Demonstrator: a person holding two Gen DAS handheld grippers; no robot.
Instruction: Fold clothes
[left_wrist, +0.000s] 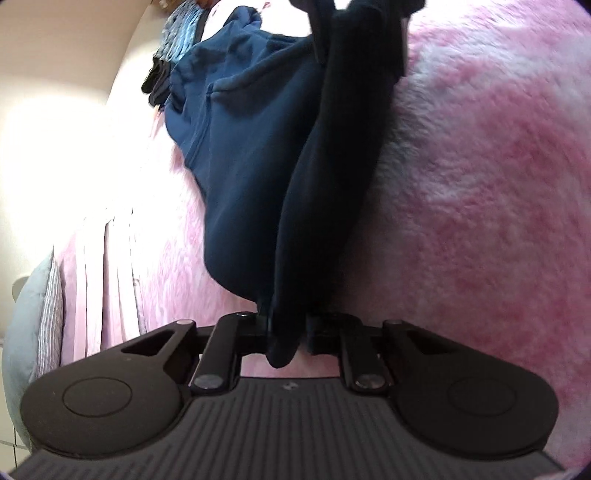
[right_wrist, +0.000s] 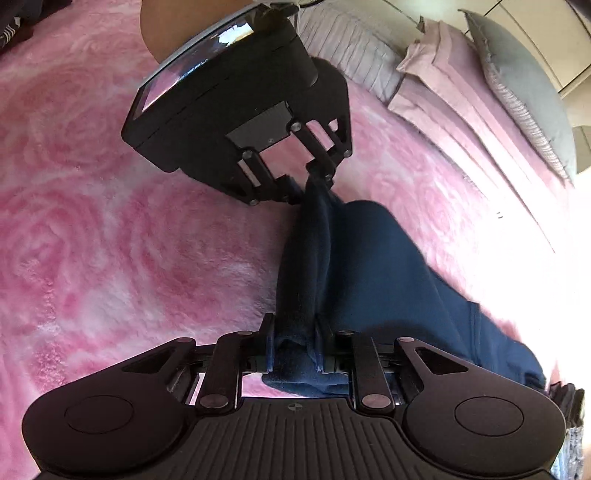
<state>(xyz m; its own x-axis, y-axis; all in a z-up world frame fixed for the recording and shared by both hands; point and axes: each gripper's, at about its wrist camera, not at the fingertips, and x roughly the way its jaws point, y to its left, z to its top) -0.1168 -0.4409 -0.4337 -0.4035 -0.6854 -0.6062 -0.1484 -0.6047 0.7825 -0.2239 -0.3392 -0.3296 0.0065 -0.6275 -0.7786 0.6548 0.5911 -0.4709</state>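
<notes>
I have a dark blue garment (left_wrist: 255, 155) stretched between both tools above a fluffy pink blanket (left_wrist: 480, 184). My left gripper (left_wrist: 284, 328) is clamped on one end of its bunched edge, and my right gripper (right_wrist: 295, 343) is pinching the other end, so that edge hangs taut between them while the rest trails down onto the blanket. I judge the fold as barely begun: the cloth is lifted, not yet laid flat or doubled over. More clothes (left_wrist: 177, 48) wait in a pile further along. The bed carries pink pillows (right_wrist: 461, 110) and a grey cushion (right_wrist: 517, 85) against a pale wall.
</notes>
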